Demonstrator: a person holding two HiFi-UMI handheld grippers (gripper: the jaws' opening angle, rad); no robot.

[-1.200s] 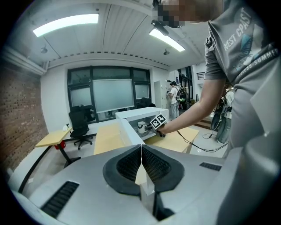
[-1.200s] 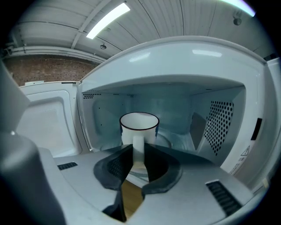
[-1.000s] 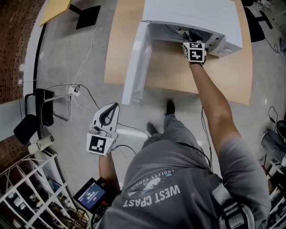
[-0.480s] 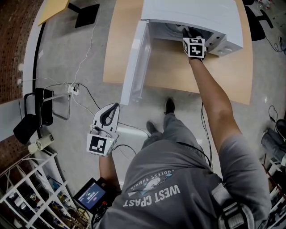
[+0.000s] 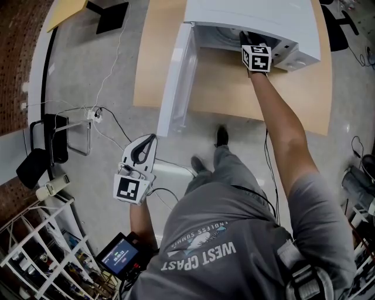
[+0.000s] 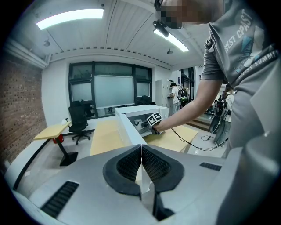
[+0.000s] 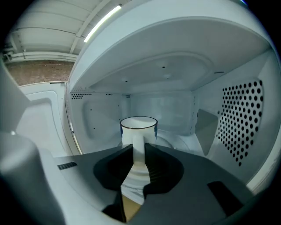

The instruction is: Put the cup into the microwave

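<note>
A white cup (image 7: 138, 127) with a dark rim stands upright inside the open white microwave (image 5: 252, 17), above its glass turntable (image 7: 175, 143). I cannot tell whether the cup rests on it. My right gripper (image 7: 138, 154) is shut on the cup's handle. In the head view the right gripper (image 5: 256, 54) reaches into the oven's mouth with its jaws hidden inside. My left gripper (image 5: 145, 146) hangs low at the person's side, far from the oven. In the left gripper view its jaws (image 6: 141, 151) are shut with nothing between them.
The microwave door (image 5: 176, 76) swings open to the left over the wooden table (image 5: 228, 88). A perforated wall (image 7: 243, 118) lines the right of the cavity. Cables (image 5: 111, 120), a chair base (image 5: 55, 140) and a shelf rack (image 5: 35, 252) stand on the floor at the left.
The right gripper has eased a little deeper into the microwave with the cup. The left gripper has stayed where it was.
</note>
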